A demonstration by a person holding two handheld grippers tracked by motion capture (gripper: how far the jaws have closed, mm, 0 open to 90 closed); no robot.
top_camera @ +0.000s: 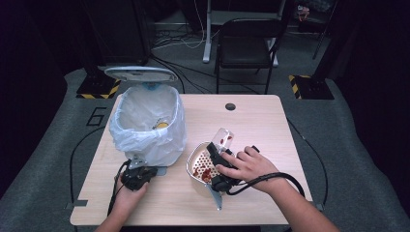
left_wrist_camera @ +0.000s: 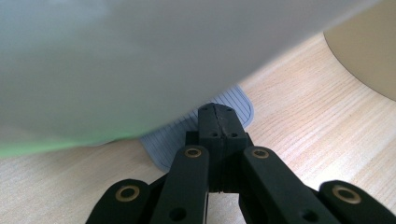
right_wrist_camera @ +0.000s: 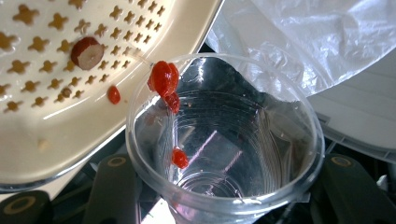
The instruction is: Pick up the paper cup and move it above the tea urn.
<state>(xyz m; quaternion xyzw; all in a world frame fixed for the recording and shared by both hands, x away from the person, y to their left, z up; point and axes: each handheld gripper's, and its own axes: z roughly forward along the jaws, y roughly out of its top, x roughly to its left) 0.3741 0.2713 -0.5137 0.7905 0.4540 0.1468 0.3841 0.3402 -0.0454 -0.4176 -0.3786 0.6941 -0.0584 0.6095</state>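
Clear plastic cup, pinched by the right gripper, tips red scraps into the colander; the pressed-together left gripper pins the bin pedal; next, binning.

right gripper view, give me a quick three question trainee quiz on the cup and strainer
1. True or false: the right claw grips the clear plastic cup.
2. What sticks to the cup's rim? A) red food pieces B) green leaves C) a spoon
3. The cup tips toward the cream perforated ____.

Key: 1 true; 2 A; 3 strainer
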